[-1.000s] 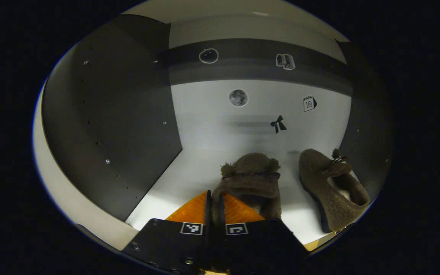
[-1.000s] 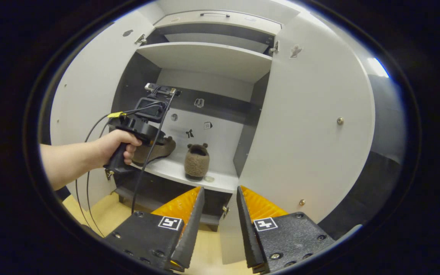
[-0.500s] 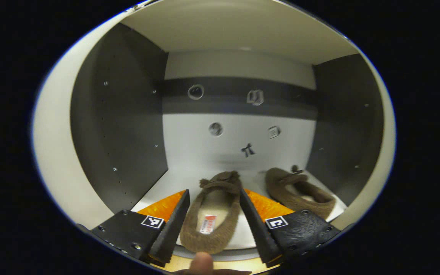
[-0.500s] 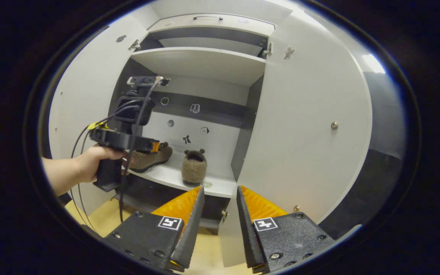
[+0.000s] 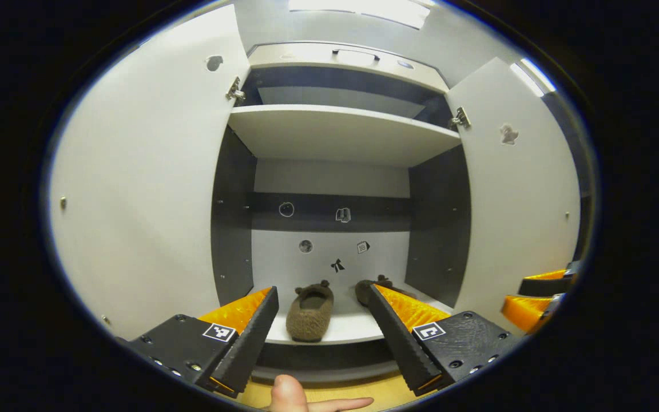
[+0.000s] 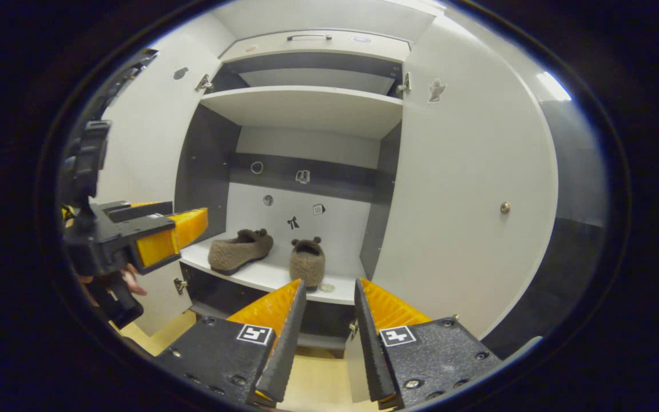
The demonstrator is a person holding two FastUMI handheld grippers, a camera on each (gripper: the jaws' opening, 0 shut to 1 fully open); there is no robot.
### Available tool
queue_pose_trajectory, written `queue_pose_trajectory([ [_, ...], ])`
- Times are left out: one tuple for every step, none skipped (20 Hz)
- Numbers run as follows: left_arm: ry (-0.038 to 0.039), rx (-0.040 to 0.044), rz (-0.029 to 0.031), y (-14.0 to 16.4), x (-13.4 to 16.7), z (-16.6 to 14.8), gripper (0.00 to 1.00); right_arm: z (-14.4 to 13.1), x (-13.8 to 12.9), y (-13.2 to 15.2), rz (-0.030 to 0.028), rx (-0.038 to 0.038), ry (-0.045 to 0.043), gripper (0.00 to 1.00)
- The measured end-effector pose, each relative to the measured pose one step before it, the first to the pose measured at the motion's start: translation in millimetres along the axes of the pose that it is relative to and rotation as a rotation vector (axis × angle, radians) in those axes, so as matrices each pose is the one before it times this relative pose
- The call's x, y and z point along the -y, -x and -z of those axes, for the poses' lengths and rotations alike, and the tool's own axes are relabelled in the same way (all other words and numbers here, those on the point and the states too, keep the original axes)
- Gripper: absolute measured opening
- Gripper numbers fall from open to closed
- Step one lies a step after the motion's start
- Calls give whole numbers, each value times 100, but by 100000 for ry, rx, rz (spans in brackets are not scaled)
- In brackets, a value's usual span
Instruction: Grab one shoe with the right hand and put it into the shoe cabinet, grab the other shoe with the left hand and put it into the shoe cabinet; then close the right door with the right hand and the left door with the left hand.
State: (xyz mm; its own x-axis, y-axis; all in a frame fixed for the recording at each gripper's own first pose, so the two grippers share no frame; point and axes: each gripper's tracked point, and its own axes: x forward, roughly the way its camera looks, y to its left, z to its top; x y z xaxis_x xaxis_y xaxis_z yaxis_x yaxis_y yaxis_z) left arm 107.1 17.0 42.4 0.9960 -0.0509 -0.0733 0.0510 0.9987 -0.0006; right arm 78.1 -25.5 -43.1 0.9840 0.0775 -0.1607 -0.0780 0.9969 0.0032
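Shoes, two brown fuzzy slippers (image 5: 309,312) (image 6: 240,250), are seen side by side on the cabinet's white lower shelf (image 6: 261,276); left gripper (image 5: 322,329) and right gripper (image 6: 328,337) are spread, empty, outside.

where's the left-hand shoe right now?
In the right gripper view the left shoe lies on the cabinet's lower shelf, left of the other shoe and apart from it, near the dark left side wall.
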Motion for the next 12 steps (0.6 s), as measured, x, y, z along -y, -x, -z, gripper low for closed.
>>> queue_pose_trajectory([
  [1176, -617, 265, 1611, 51, 206, 96, 405, -250, 435, 42, -1044, 430, 60],
  [-186, -1227, -518, 1421, -109, 582, 96, 189, -226, 482, 155, -384, -29, 60],
  [-984, -987, -760, 1270, -124, 574, 96, 50, -265, 546, 296, 471, -651, 63],
  [-1400, -947, -337, 1088, -17, 425, 97, 133, -10, 509, 974, 327, -144, 73],
  [-640, -413, -138, 1014, 66, 399, 96, 75, 37, 486, 998, 326, -201, 77],
  [-64, -408, 396, 813, 273, 87, 97, -56, 13, 390, 845, 571, -413, 82],
  [690, 161, 377, 588, 252, -105, 97, -189, 267, 432, 645, 765, 105, 78],
  [675, 657, 436, 431, 398, -330, 97, -359, 253, 485, -66, 1184, 424, 79],
  [274, 1192, -913, 278, 157, -612, 97, -710, 405, 475, -213, 1581, 536, 79],
  [-246, 914, -1704, 134, 33, -641, 96, -861, 708, 529, -30, 1967, 636, 83],
  [-213, 57, -1237, 31, 168, -477, 96, -1135, 890, 634, 290, 2175, 522, 79],
  [226, 605, -127, -34, 491, -497, 96, -1241, 1027, 679, 497, 2772, -460, 79],
])
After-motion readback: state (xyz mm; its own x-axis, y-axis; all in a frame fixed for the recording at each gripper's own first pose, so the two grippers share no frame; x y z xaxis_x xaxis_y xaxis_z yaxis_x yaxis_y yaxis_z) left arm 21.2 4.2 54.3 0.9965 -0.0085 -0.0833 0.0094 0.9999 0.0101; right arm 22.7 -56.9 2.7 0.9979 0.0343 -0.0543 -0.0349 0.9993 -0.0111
